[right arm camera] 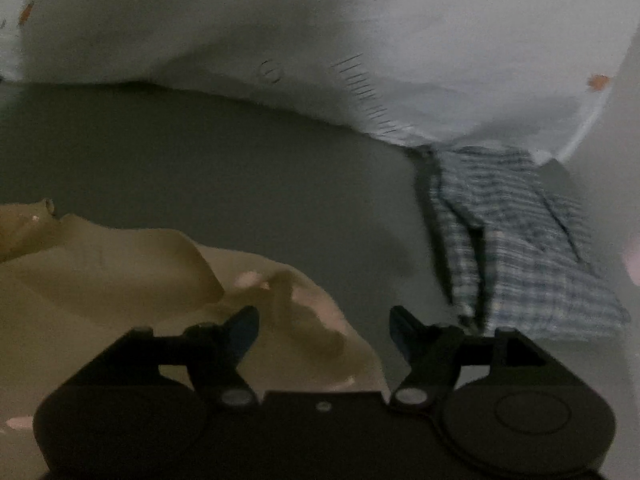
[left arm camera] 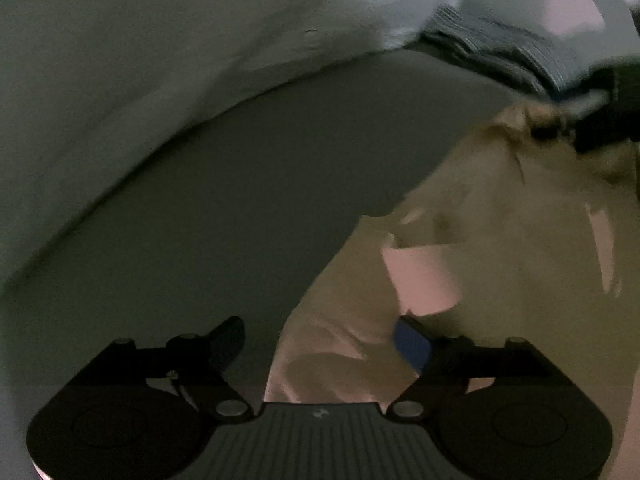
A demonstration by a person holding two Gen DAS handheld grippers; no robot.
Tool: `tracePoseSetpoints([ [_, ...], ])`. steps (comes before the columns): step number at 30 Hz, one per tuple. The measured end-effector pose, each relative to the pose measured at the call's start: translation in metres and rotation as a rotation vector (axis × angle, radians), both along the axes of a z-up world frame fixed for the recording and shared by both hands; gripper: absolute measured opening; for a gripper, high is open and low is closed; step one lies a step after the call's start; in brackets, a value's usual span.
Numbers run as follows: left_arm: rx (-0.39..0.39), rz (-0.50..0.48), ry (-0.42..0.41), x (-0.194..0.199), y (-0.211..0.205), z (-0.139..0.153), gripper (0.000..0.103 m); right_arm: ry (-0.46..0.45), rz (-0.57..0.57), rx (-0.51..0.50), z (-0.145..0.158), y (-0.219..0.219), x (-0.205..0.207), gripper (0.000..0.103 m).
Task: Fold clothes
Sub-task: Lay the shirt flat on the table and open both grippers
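Dim light falls on the flat grey work surface [right arm camera: 200, 152] we work over, with a pale whitish sheet [right arm camera: 320, 20] rising behind it. Our task's thing, a crumpled cream-yellow cloth garment [right arm camera: 120, 272], lies loose on that surface: in the left wrist view it spreads up the right side, in the right wrist view it fills the lower left. Our left gripper [left arm camera: 320, 344] hangs over its near edge with the claw spread wide, cloth showing in the gap but neither finger pressing on it. Our right gripper [right arm camera: 324, 332] is likewise spread, a fold of the garment lying between its fingers, unpinched. Further out, a folded blue-and-white checked shirt [right arm camera: 520, 240] rests on the grey surface to the right, apart from the cream garment, its far end against the pale sheet.
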State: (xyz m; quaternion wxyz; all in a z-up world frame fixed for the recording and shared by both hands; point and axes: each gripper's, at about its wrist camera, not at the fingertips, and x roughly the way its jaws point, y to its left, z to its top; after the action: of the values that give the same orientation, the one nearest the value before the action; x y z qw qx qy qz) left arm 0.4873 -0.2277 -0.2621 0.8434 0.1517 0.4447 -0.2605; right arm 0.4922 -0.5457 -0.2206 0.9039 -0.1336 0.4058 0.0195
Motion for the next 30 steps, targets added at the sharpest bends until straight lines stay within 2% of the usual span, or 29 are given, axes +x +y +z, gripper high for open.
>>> tracePoseSetpoints([
  [1, -0.052, 0.044, 0.031, 0.004, 0.006, -0.002, 0.073, 0.002, 0.014, 0.01, -0.003, 0.002, 0.002, 0.053],
  [2, -0.066, 0.088, 0.011, 0.003, 0.009, -0.002, 0.066, 0.0, 0.019, 0.024, -0.004, 0.004, 0.003, 0.036],
  [3, -0.07, 0.11, -0.005, 0.001, 0.011, -0.001, 0.052, -0.007, 0.018, 0.029, -0.004, 0.006, 0.004, 0.026],
  [4, -0.073, 0.126, -0.017, -0.001, 0.012, 0.0, 0.027, -0.018, 0.009, 0.019, -0.003, 0.009, 0.003, 0.004],
  [5, -0.063, 0.171, -0.022, -0.002, 0.011, 0.002, 0.015, -0.04, 0.0, 0.006, -0.001, 0.012, 0.002, 0.005],
  [6, -0.04, 0.233, -0.027, -0.003, 0.009, 0.005, 0.009, -0.073, -0.005, -0.005, 0.004, 0.016, 0.0, 0.005],
  [7, -0.015, 0.285, -0.046, -0.004, 0.008, 0.007, 0.007, -0.1, -0.008, -0.003, 0.01, 0.019, -0.001, 0.004],
  [9, 0.061, 0.38, -0.129, -0.006, 0.008, 0.015, 0.007, -0.149, -0.018, 0.012, 0.026, 0.023, -0.001, 0.004],
  [12, 0.114, 0.506, -0.197, 0.003, 0.029, 0.028, 0.007, -0.224, -0.021, 0.042, 0.049, 0.032, 0.006, 0.004],
  [17, 0.219, 0.58, -0.443, 0.037, 0.063, 0.068, 0.006, -0.38, 0.052, 0.118, 0.086, 0.072, 0.045, 0.004],
  [20, 0.244, 0.637, -0.54, 0.075, 0.087, 0.083, 0.006, -0.421, 0.093, 0.185, 0.09, 0.105, 0.085, 0.004],
  [22, 0.268, 0.67, -0.534, 0.105, 0.101, 0.075, 0.007, -0.408, 0.11, 0.167, 0.074, 0.132, 0.116, 0.004],
  [23, 0.284, 0.683, -0.508, 0.119, 0.106, 0.064, 0.011, -0.37, 0.111, 0.141, 0.06, 0.146, 0.134, 0.005],
  [25, 0.309, 0.691, -0.384, 0.145, 0.119, 0.033, 0.023, -0.279, 0.09, 0.124, 0.03, 0.165, 0.163, 0.006],
  [27, 0.316, 0.7, -0.268, 0.16, 0.131, 0.011, 0.027, -0.206, 0.064, 0.152, 0.014, 0.17, 0.174, 0.014],
  [28, 0.309, 0.708, -0.221, 0.161, 0.136, 0.005, 0.027, -0.204, 0.061, 0.162, 0.015, 0.171, 0.169, 0.027],
  [29, 0.285, 0.72, -0.216, 0.156, 0.141, 0.005, 0.028, -0.23, 0.062, 0.171, 0.019, 0.169, 0.158, 0.05],
  [30, 0.253, 0.729, -0.228, 0.145, 0.145, 0.009, 0.038, -0.26, 0.059, 0.175, 0.025, 0.166, 0.144, 0.059],
])
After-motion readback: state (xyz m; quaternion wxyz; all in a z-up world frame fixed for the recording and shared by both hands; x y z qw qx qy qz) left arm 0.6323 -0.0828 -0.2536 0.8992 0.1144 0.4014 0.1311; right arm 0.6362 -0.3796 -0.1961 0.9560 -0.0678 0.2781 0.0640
